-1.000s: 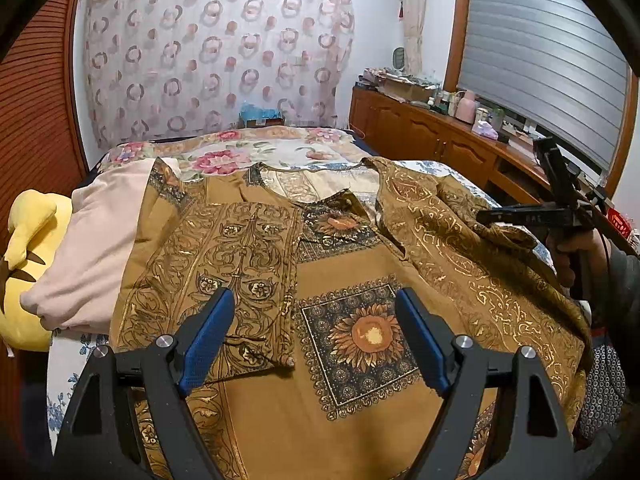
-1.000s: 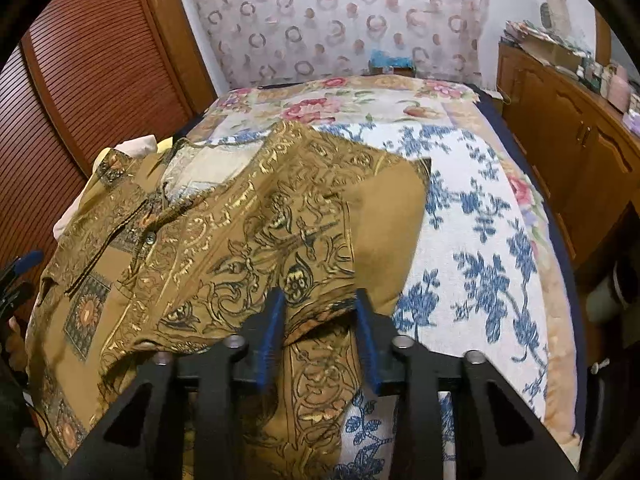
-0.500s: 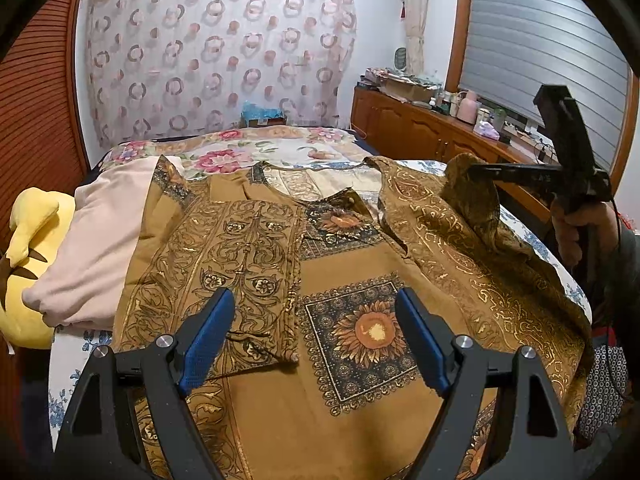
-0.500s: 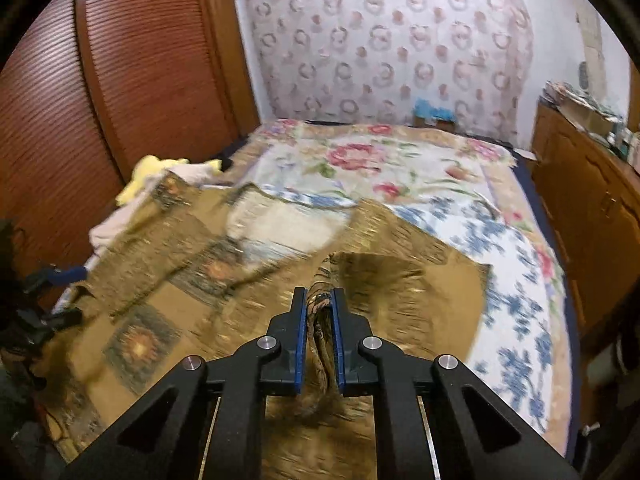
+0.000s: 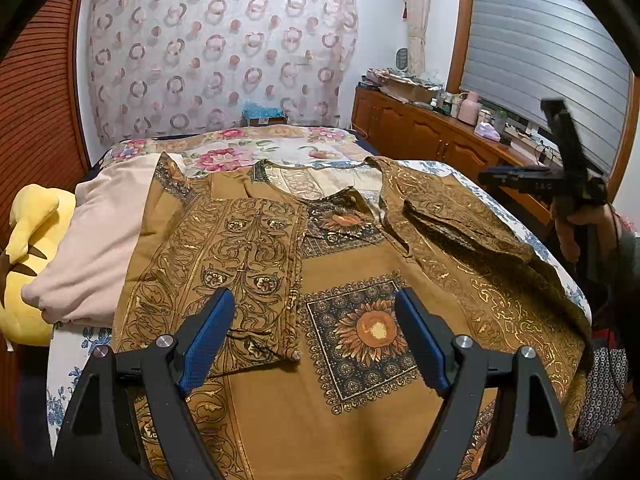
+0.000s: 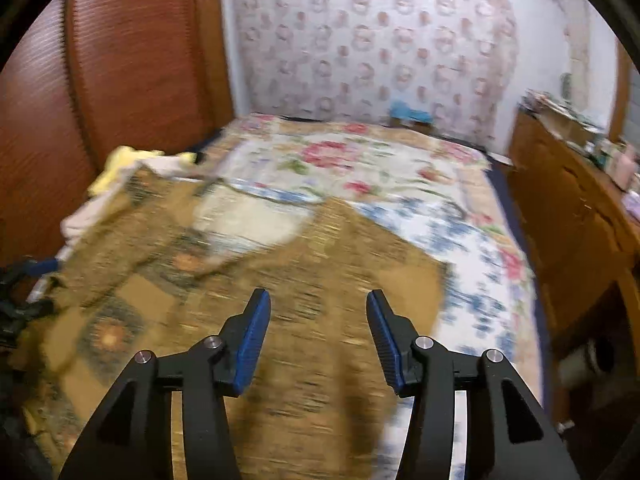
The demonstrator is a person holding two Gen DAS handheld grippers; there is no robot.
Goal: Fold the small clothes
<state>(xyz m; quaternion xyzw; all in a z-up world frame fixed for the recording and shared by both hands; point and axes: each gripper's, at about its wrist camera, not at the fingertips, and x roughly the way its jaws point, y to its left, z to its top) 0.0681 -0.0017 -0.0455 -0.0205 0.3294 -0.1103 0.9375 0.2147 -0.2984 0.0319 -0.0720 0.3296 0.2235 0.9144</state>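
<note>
— Claws first, since they're nearest. The left claw (image 5: 314, 338) hangs over the near end of the brown, gold-patterned cloth top (image 5: 360, 280), its blue pads spread wide with nothing between them.

— And the right claw (image 6: 318, 338)?

— Its jaws are opening; the blue pads stand apart above the cloth and nothing is pinched between them. That view is blurred, so fine detail is lost. From the left side I can see it raised off the right edge of the bed, a hand (image 5: 576, 228) wrapped around its handle.

— Where's the garment lying?

— Spread across the floral-printed bed (image 5: 248, 152), front up, a sunflower square at its middle. Its left sleeve is folded inward over the chest; the right sleeve lies crumpled on top of the right side.

— Anything beside it?

— A pale pink folded cloth (image 5: 92, 240) touches its left edge, with a yellow plush toy (image 5: 32, 232) beyond. Further back, a wooden cabinet (image 5: 420, 132) along the right wall and a ring-patterned curtain (image 5: 220, 52).
</note>
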